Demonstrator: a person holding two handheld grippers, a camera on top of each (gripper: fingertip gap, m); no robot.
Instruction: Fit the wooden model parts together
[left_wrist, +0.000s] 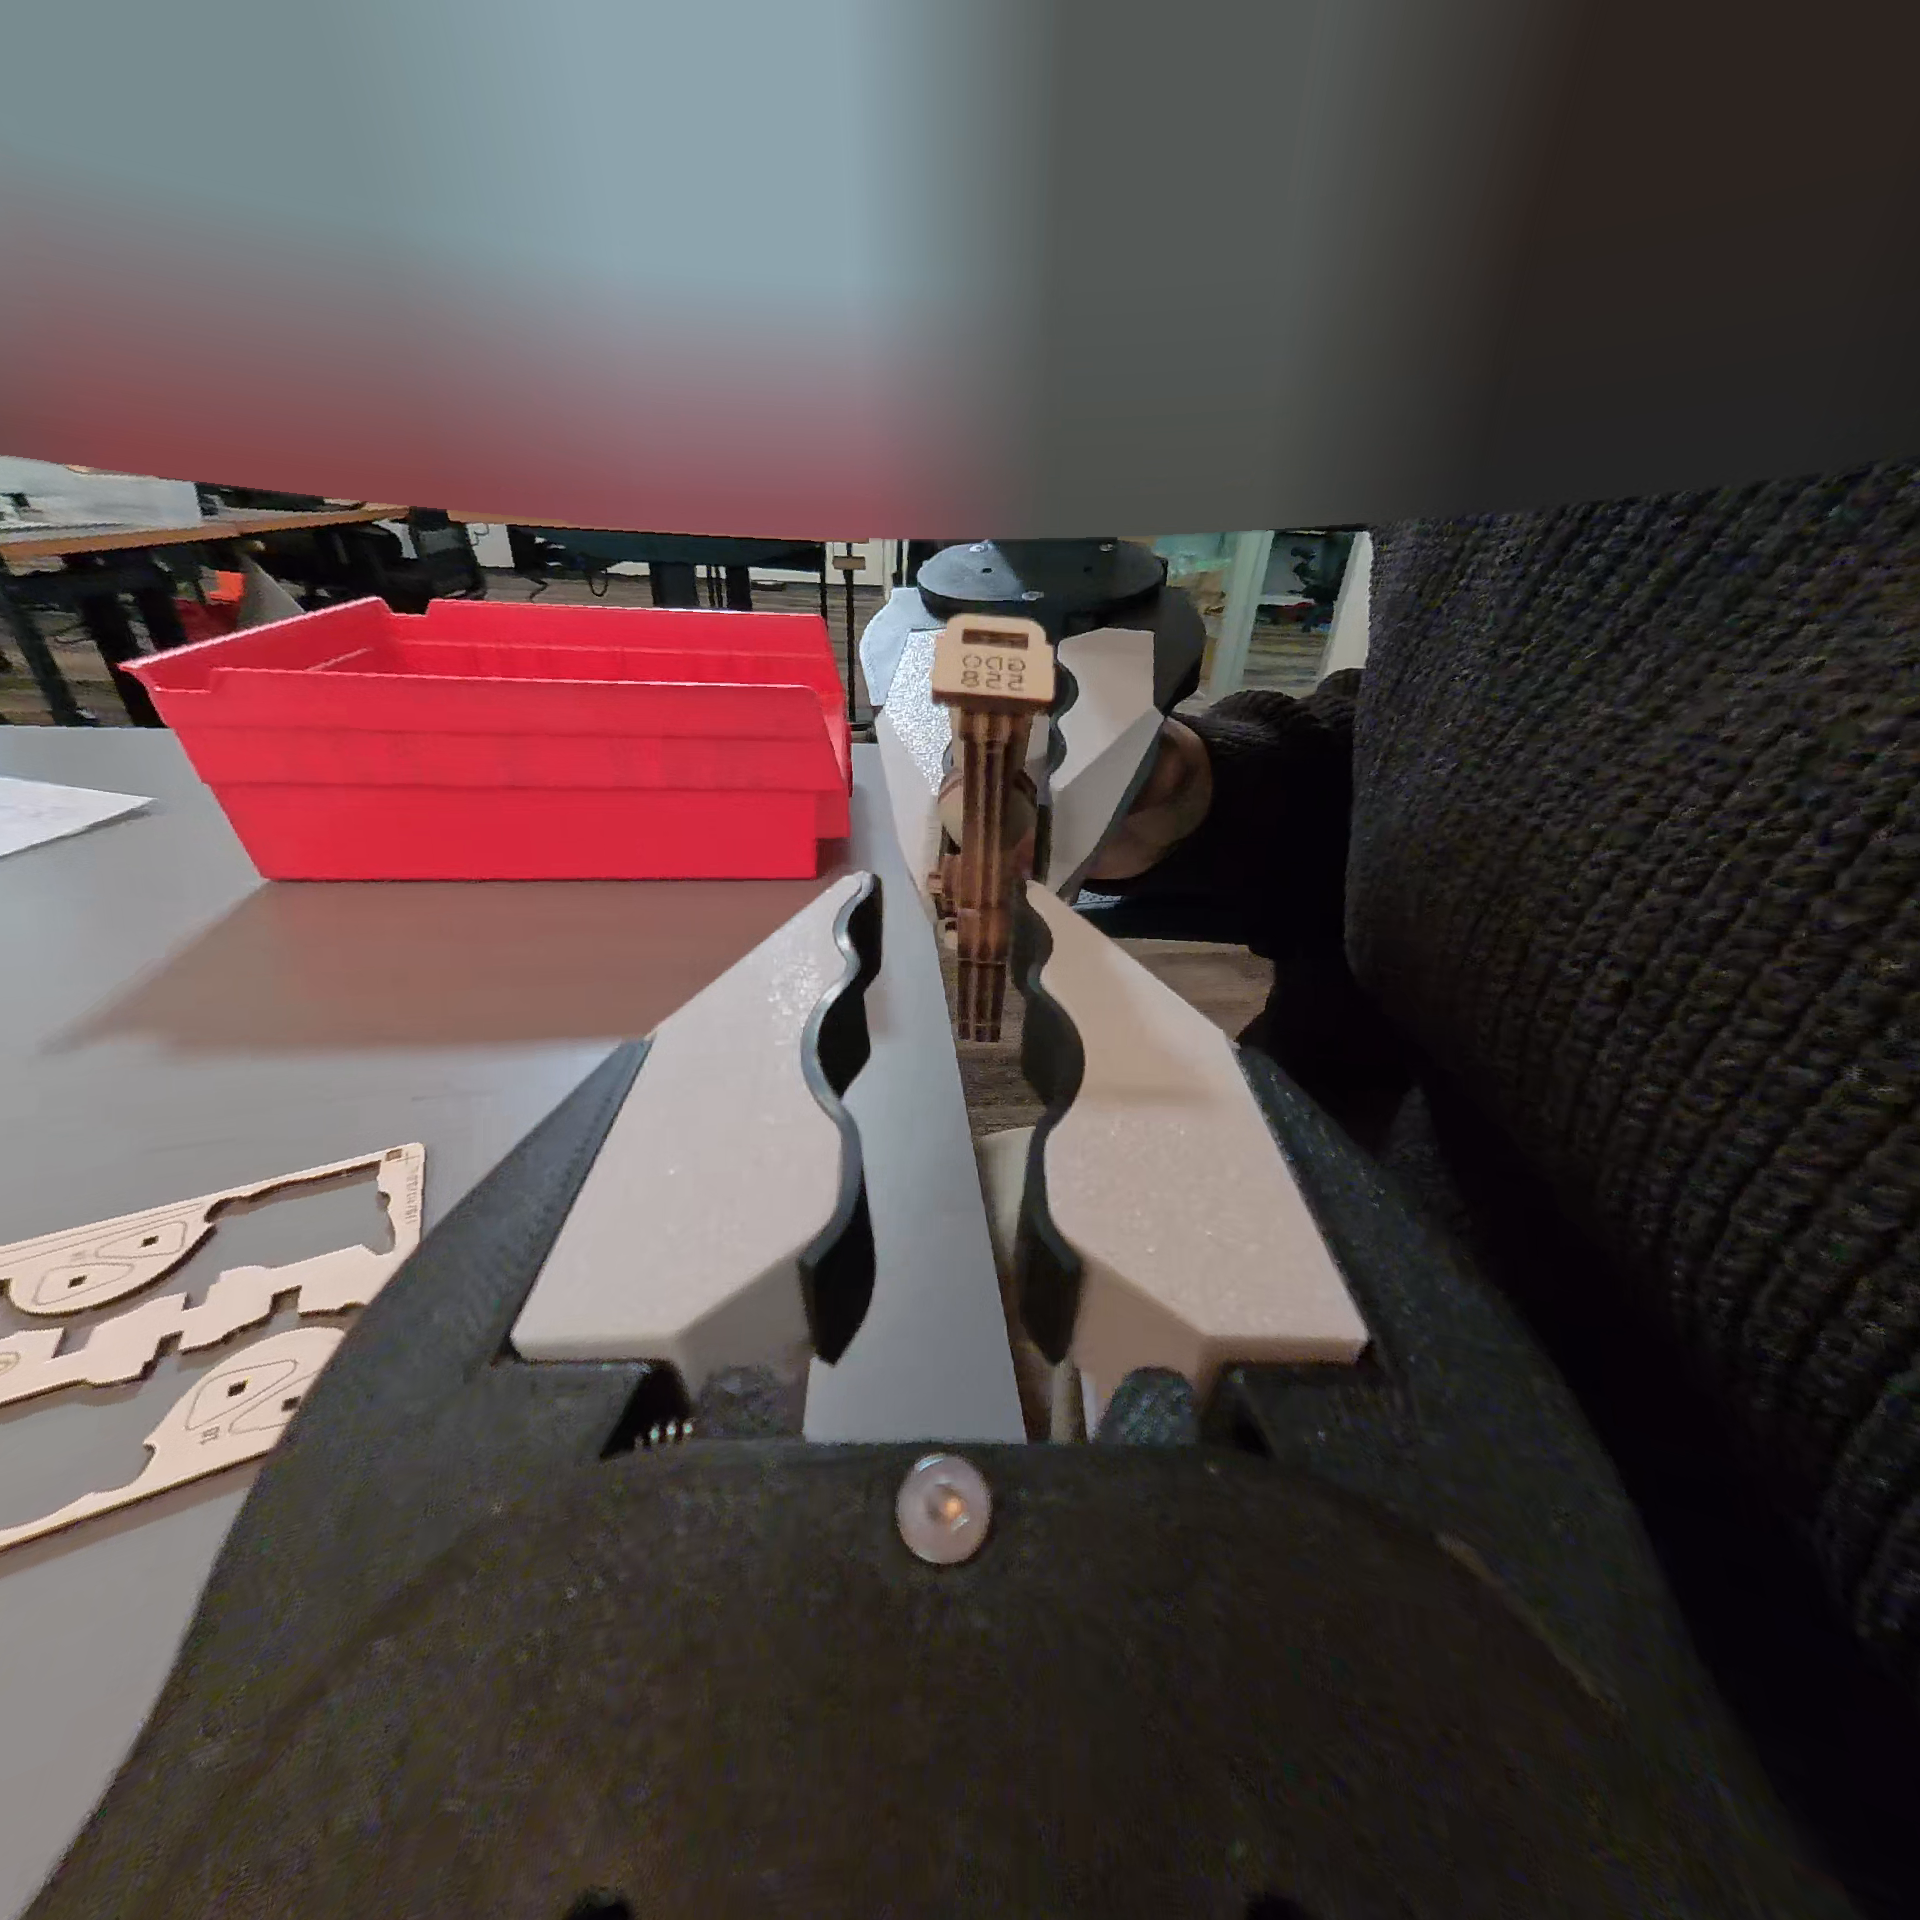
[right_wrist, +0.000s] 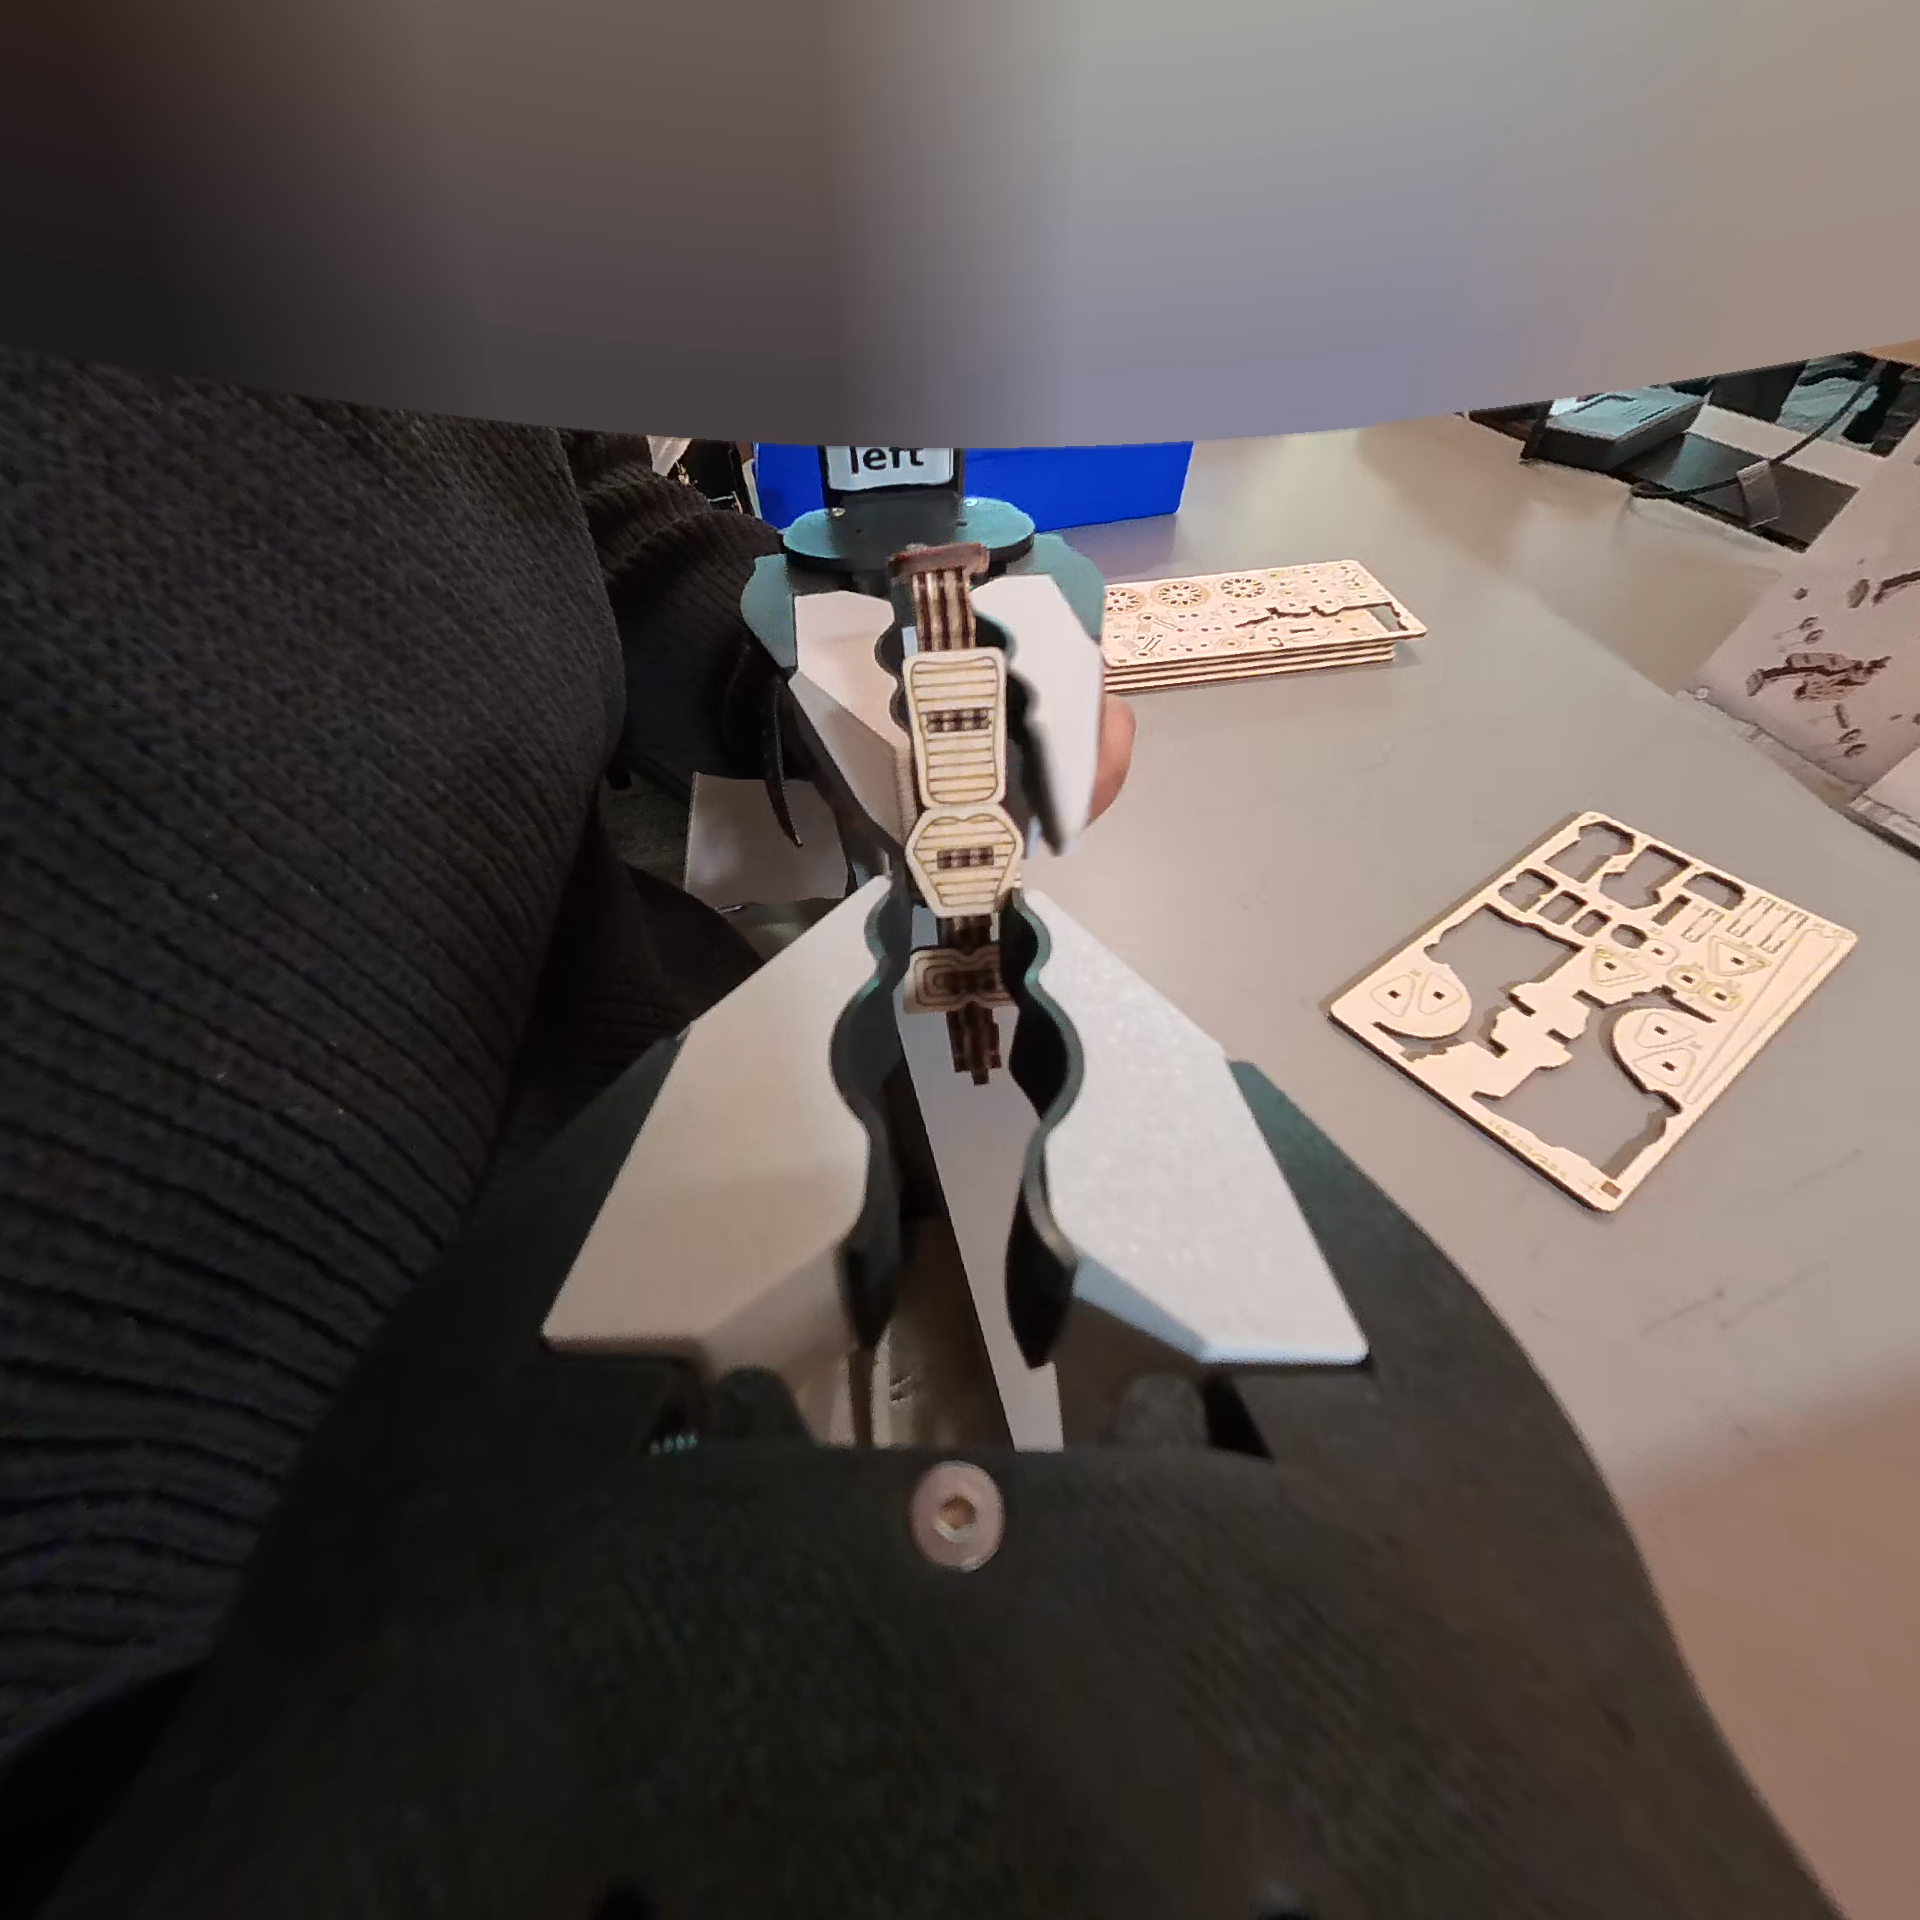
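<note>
A small wooden model (left_wrist: 982, 831) of stacked laser-cut plates hangs in the air above the table's near edge. Both grippers face each other tip to tip and close on it. My left gripper (left_wrist: 951, 894) has its fingertips around the model's lower part. My right gripper (right_wrist: 954, 899) clamps the model (right_wrist: 956, 727) at its shield-shaped plate. The right gripper also shows far off in the left wrist view (left_wrist: 987, 873), and the left gripper in the right wrist view (right_wrist: 971, 821). How the plates join is hidden between the fingers.
A red bin (left_wrist: 499, 748) stands at the back of the grey table (left_wrist: 312, 987). A punched-out wood sheet (right_wrist: 1590, 1008) lies flat, a stack of uncut sheets (right_wrist: 1257, 623) behind it, and a printed paper sheet (right_wrist: 1829, 686) to the right. A black knit sleeve (right_wrist: 260, 831) fills one side. My two grippers' fingertips are within a few centimetres of each other.
</note>
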